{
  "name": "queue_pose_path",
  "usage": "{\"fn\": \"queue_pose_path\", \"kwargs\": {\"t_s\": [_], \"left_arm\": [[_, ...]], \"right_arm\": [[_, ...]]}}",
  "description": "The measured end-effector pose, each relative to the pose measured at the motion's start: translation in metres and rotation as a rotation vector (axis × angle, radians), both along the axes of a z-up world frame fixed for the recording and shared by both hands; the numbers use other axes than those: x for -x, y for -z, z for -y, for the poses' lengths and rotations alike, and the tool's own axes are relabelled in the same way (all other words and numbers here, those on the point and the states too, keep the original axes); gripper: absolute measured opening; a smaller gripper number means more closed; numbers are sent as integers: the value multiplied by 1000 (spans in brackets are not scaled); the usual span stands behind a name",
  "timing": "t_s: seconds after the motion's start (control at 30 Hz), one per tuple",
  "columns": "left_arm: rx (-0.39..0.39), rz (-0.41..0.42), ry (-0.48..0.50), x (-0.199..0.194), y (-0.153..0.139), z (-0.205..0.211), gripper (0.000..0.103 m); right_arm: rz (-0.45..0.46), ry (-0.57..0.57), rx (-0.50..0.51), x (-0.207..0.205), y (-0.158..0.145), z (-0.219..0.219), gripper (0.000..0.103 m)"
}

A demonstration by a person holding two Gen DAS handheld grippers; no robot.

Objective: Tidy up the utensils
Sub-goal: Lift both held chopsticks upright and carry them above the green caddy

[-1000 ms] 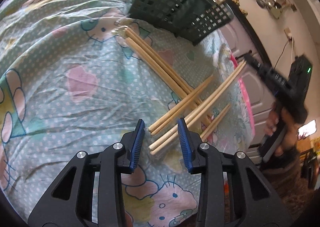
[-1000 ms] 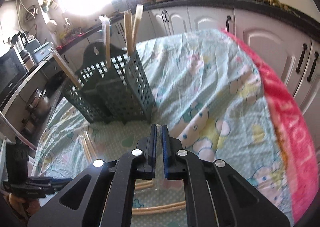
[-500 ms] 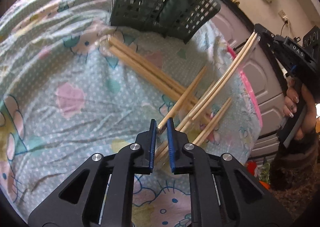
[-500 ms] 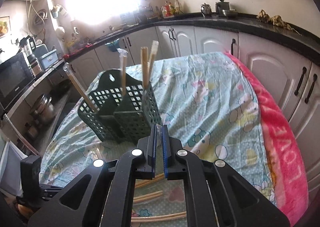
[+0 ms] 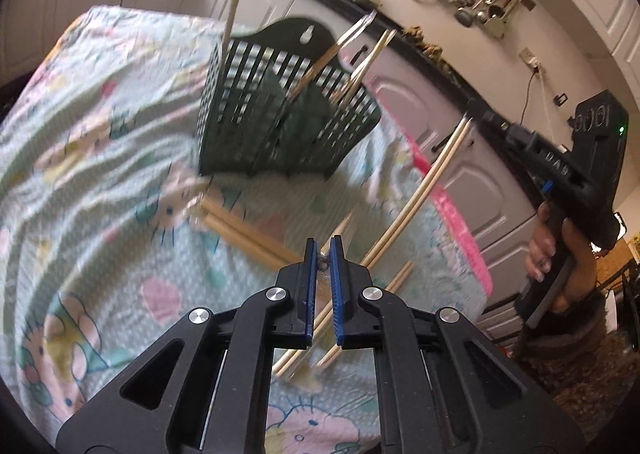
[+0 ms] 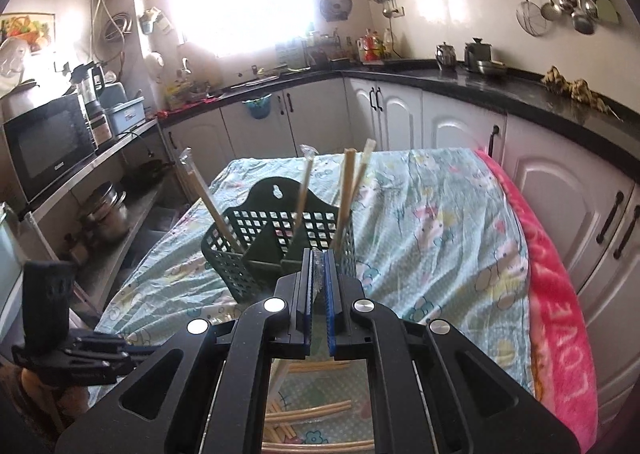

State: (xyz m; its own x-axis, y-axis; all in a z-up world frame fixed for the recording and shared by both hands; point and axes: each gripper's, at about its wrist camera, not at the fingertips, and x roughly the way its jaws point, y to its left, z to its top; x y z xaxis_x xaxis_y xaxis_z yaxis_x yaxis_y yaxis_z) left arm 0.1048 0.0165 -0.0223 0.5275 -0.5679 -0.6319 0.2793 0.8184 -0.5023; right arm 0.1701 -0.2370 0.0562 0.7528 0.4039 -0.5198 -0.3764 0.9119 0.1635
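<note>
A dark green slotted rack [image 5: 280,113] [image 6: 256,238] stands on the patterned cloth with several wrapped chopstick pairs upright in it. My left gripper [image 5: 322,254] is closing its last bit onto the wrapped end of a chopstick pair [image 5: 343,222], and the pads pinch it. To the right, my right gripper [image 5: 476,115] holds the top of a long pale pair [image 5: 424,189] that slopes down toward the cloth. In the right wrist view, the right gripper [image 6: 318,258] is shut on that pair's clear wrapper. The left gripper [image 6: 132,350] shows at lower left. Loose chopsticks [image 5: 240,234] [image 6: 312,410] lie on the cloth.
The table's cloth [image 5: 100,133] has a pink towel [image 6: 560,314] along its right edge. White cabinets and a black counter [image 6: 500,89] ring the table. A microwave [image 6: 44,145] sits on a shelf at left. A person's hand [image 5: 548,250] grips the right tool.
The left jaws went from wide open to pinched on a chopstick end. Both grippers rose from the cloth, and the right one lifted its long pair's end higher.
</note>
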Motion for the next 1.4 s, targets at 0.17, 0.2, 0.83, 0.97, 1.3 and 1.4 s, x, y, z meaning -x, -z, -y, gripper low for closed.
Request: {"fn": "queue_pose_path", "kwargs": {"t_s": [0.17,0.2,0.83,0.97,1.3,1.4], "left_arm": [[-2,58,7,-7,-24,3,3],[-2,69,9,-7,-29,4,3],[-4,245,22,-10,-106,0,3],[4,301,9,-8,-133,-9,3],[-19,407,-53,-12,-185,-25,3],[-39,427,-74,-14,-194,-30,3]], "right_arm": [[24,-23,10,1,-10,-8,5],[28,-26,12,2,-12,-9,5],[130,-92,-17,2,-60,-25,4],[171,-106,-31,2,-78,-29,4],[240,-145,-82,-10,-120,-41,4],[262,-152,-88,-15,-132,-47,4]]}}
